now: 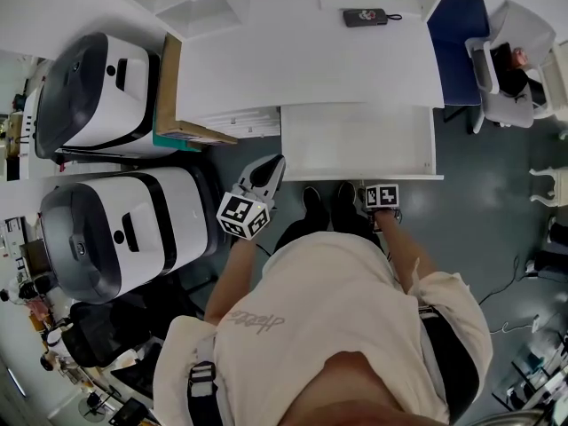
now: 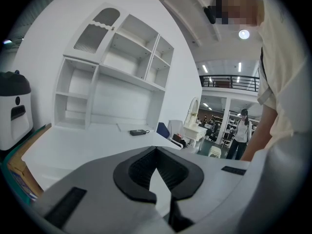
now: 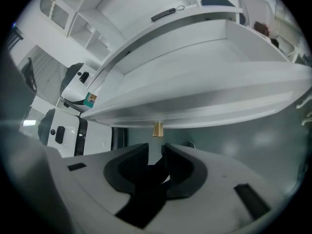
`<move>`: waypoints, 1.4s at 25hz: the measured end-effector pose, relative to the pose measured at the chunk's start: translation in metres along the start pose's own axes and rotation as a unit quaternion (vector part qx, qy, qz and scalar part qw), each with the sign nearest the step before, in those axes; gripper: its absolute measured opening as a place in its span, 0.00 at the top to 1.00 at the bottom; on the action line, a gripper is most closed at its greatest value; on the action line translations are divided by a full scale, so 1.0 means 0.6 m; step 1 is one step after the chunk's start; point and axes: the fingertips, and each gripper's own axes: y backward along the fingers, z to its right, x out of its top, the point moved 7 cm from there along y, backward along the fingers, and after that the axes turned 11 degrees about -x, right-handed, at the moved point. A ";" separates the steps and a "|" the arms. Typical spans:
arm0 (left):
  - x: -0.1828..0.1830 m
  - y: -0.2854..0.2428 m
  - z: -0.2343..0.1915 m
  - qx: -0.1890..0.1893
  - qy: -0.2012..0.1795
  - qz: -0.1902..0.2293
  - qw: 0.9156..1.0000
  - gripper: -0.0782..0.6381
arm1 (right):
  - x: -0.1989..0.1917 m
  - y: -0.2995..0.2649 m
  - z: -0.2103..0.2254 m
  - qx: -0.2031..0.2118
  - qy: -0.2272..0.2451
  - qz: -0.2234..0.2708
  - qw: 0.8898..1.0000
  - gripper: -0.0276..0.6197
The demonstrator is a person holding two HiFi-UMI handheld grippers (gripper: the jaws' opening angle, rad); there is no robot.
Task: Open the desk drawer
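The white desk (image 1: pixel 302 60) has its wide drawer (image 1: pixel 355 140) pulled out toward me, and the inside looks bare. From below, the drawer front (image 3: pixel 204 104) carries a small brass knob (image 3: pixel 157 129). My right gripper (image 3: pixel 155 147) sits just under and short of that knob, jaws slightly apart with nothing between them. In the head view only its marker cube (image 1: pixel 382 195) shows, at the drawer's front edge. My left gripper (image 1: pixel 278 161) hangs beside the drawer's left front corner, its tips together, holding nothing.
A black handheld device (image 1: pixel 365 16) lies on the desktop. Two large white-and-black machines (image 1: pixel 93 96) (image 1: pixel 115 233) stand to the left, with cardboard (image 1: pixel 169 87) against the desk side. A blue chair (image 1: pixel 457 25) is at the right, and my shoes (image 1: pixel 328 204) are below the drawer.
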 end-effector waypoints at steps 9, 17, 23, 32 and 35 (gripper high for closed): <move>0.004 -0.012 -0.002 -0.024 -0.014 0.004 1.000 0.89 | 0.013 0.091 -0.043 0.016 0.115 0.042 0.992 0.96; 0.037 -0.029 -0.004 -0.040 -0.023 0.024 0.999 0.89 | 0.083 0.221 -0.124 0.096 0.153 0.149 0.972 0.97; 0.065 -0.038 0.010 -0.052 -0.027 0.038 0.998 0.89 | 0.160 0.327 -0.185 0.115 0.203 0.247 0.940 0.97; 0.166 -0.045 0.039 -0.076 -0.047 0.077 0.993 0.89 | 0.249 0.481 -0.246 0.122 0.234 0.390 0.882 0.97; 0.199 -0.047 0.043 -0.071 -0.063 0.089 0.992 0.89 | 0.270 0.523 -0.254 0.127 0.229 0.425 0.866 0.97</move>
